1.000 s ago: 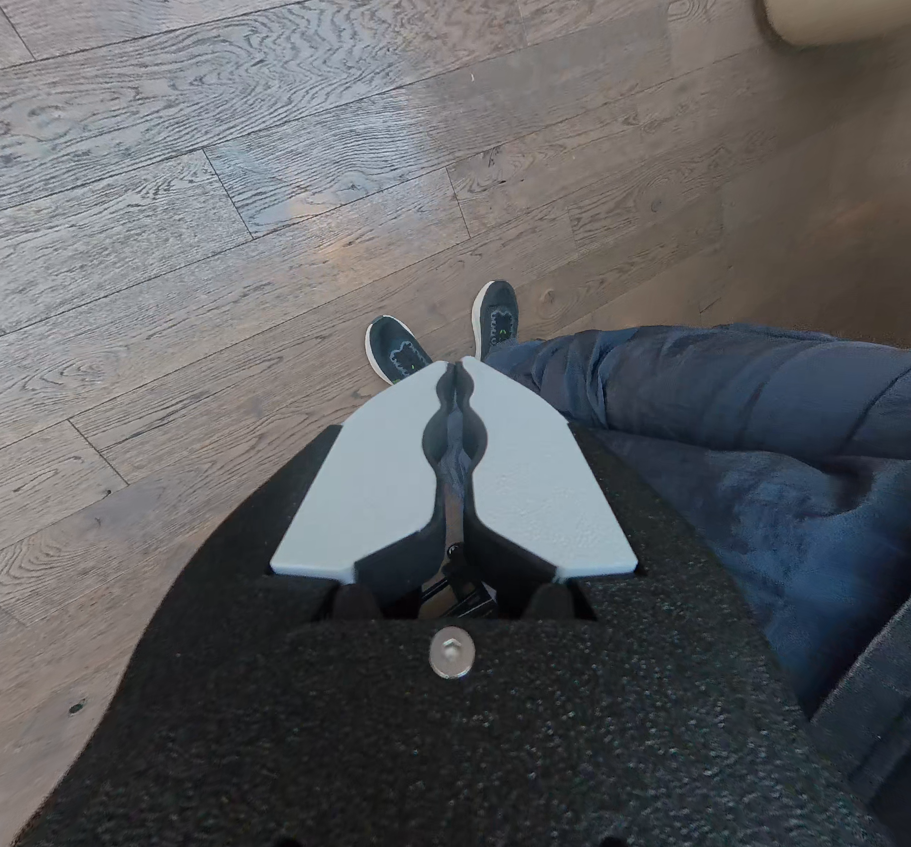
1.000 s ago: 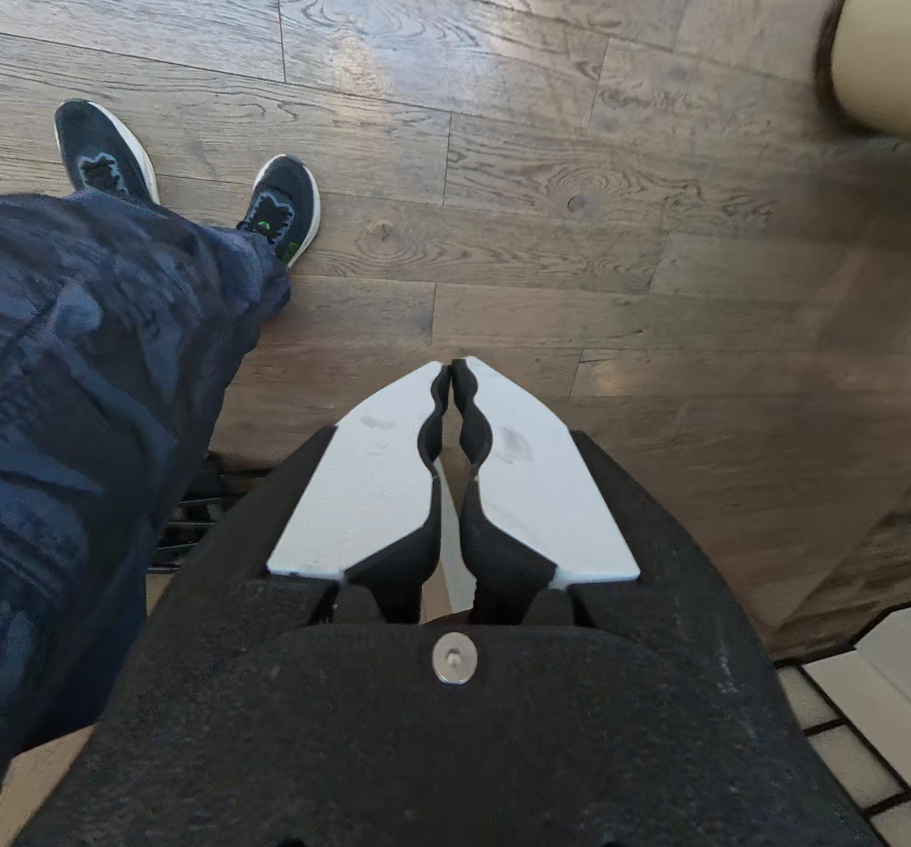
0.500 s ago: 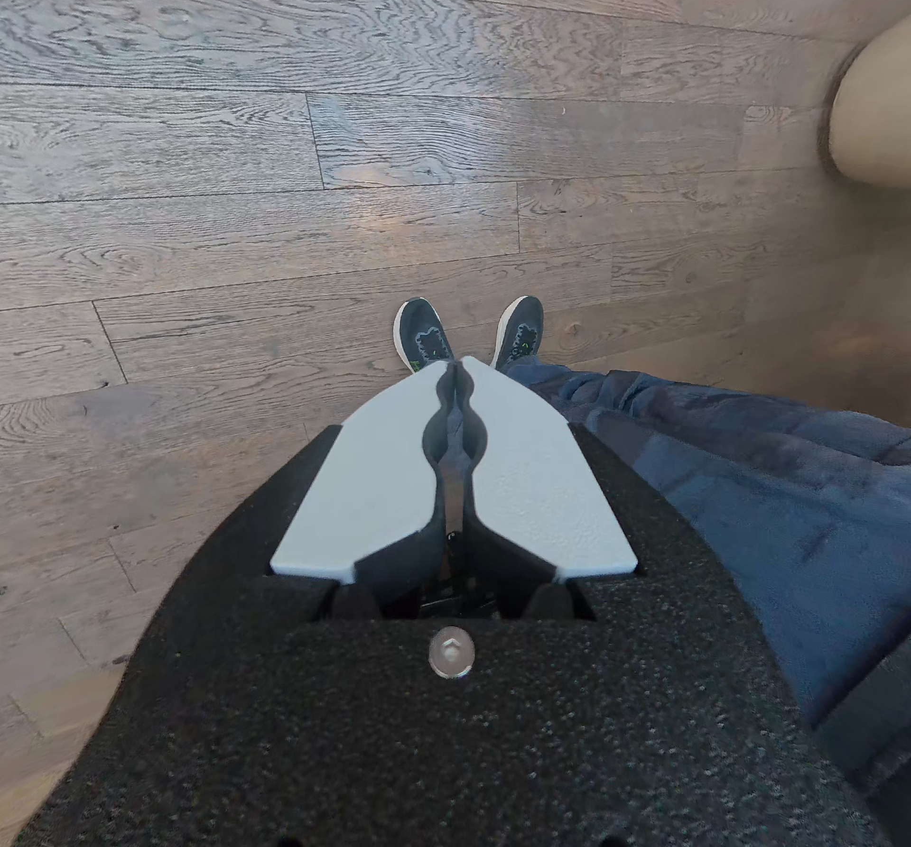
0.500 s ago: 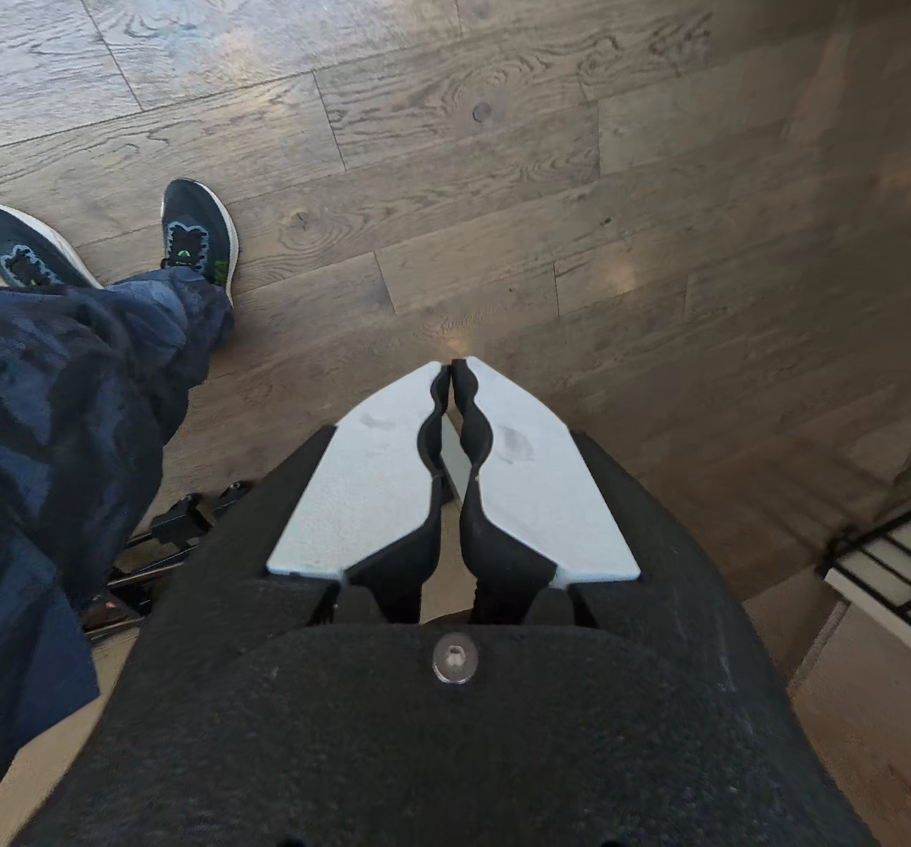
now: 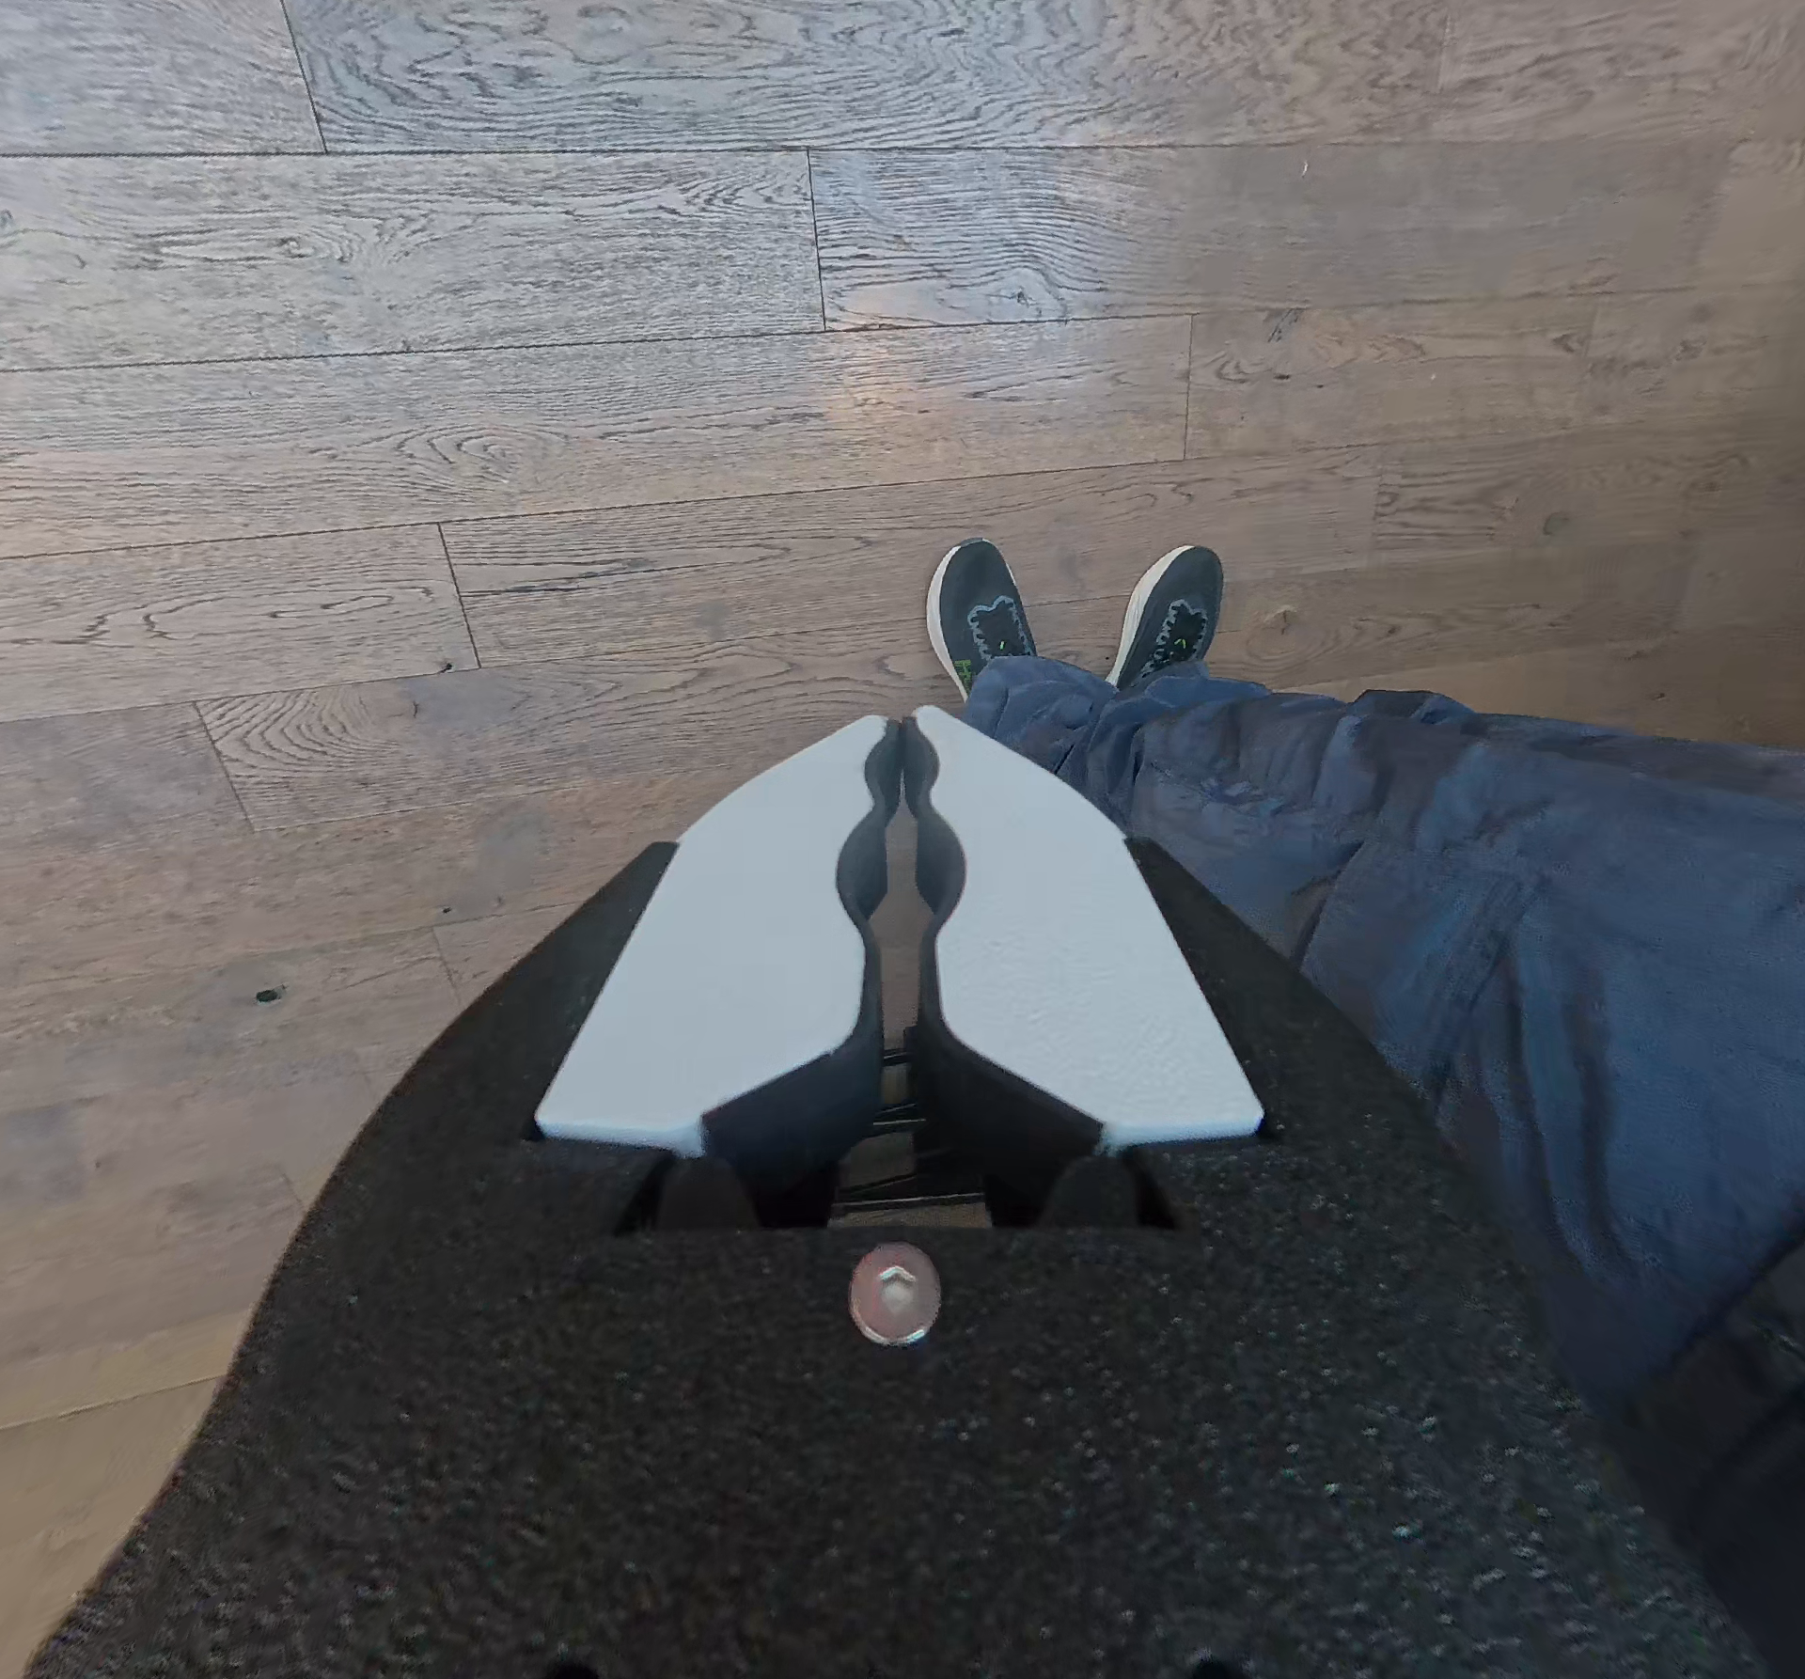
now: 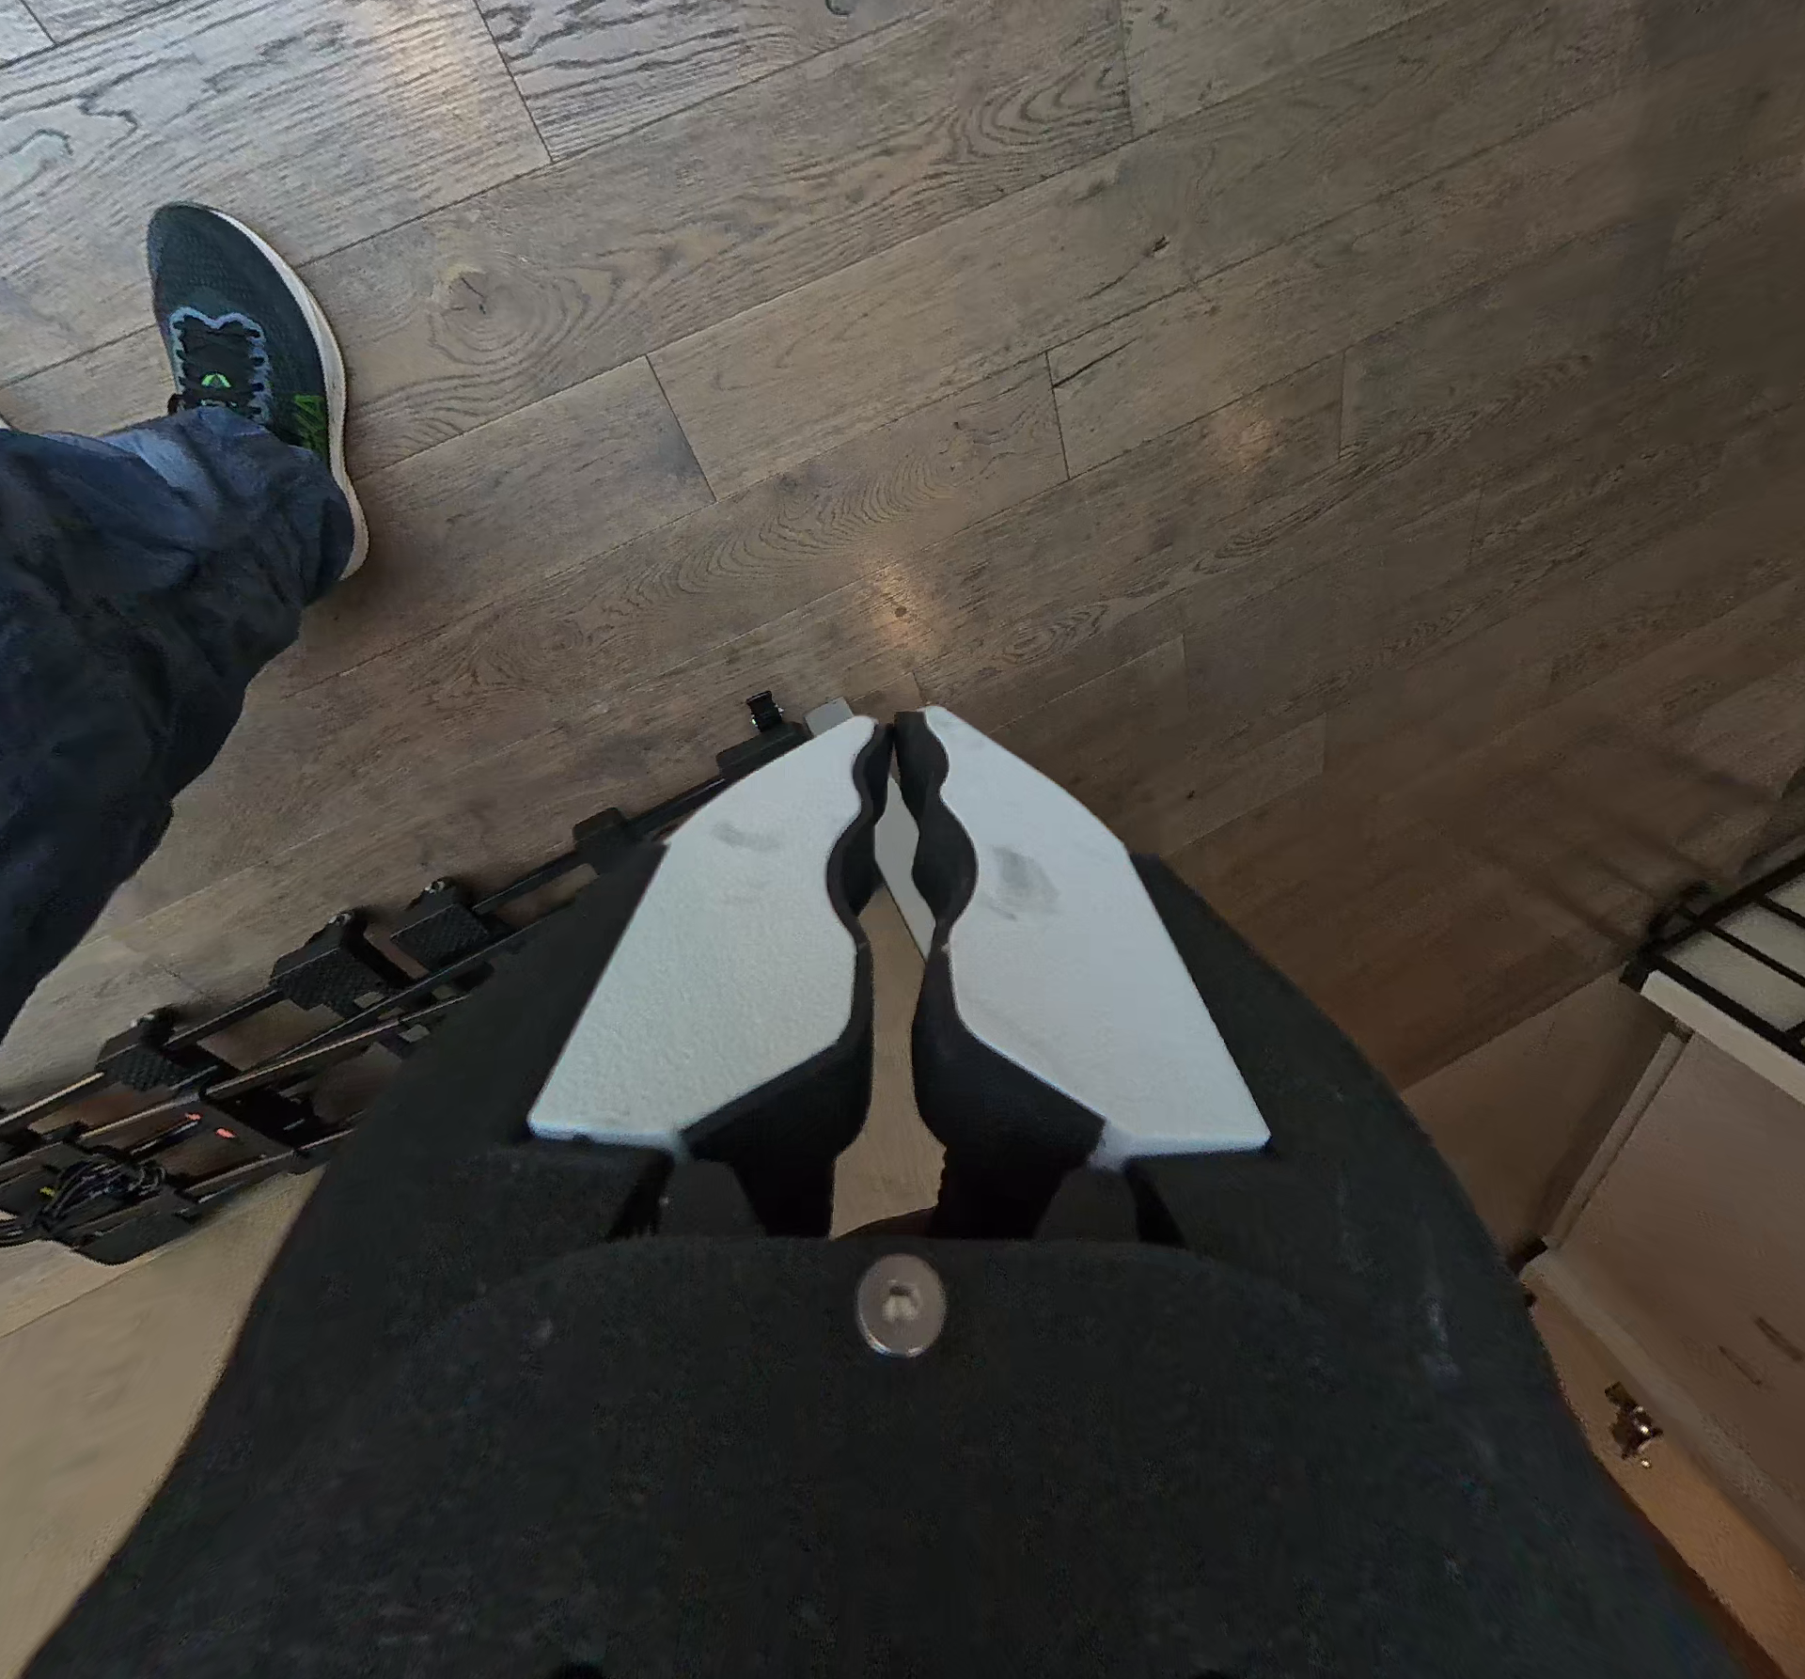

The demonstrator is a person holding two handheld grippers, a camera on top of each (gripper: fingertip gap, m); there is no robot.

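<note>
My left gripper (image 5: 902, 734) is shut and empty, held high and pointing down at a grey-brown wooden plank floor (image 5: 684, 343). Just right of it are a person's legs in dark blue trousers (image 5: 1465, 900) and two dark trainers (image 5: 1074, 616). My right gripper (image 6: 893, 732) is also shut and empty, pointing down at the same floor (image 6: 977, 314). To its left is one trainer (image 6: 249, 353) and a trouser leg (image 6: 127, 636). Nothing is between either pair of fingers.
In the right wrist view a black folded metal frame with rods and clamps (image 6: 322, 978) lies low on the left, over a pale surface (image 6: 117, 1398). A white unit with black bars (image 6: 1729, 978) and a pale cabinet (image 6: 1680, 1241) stand at the right edge.
Both grippers have swung: the feet moved right in the left view, and the black frame and white unit came into the right view. The pale rounded object at top right has left both views. Both stay shut.
</note>
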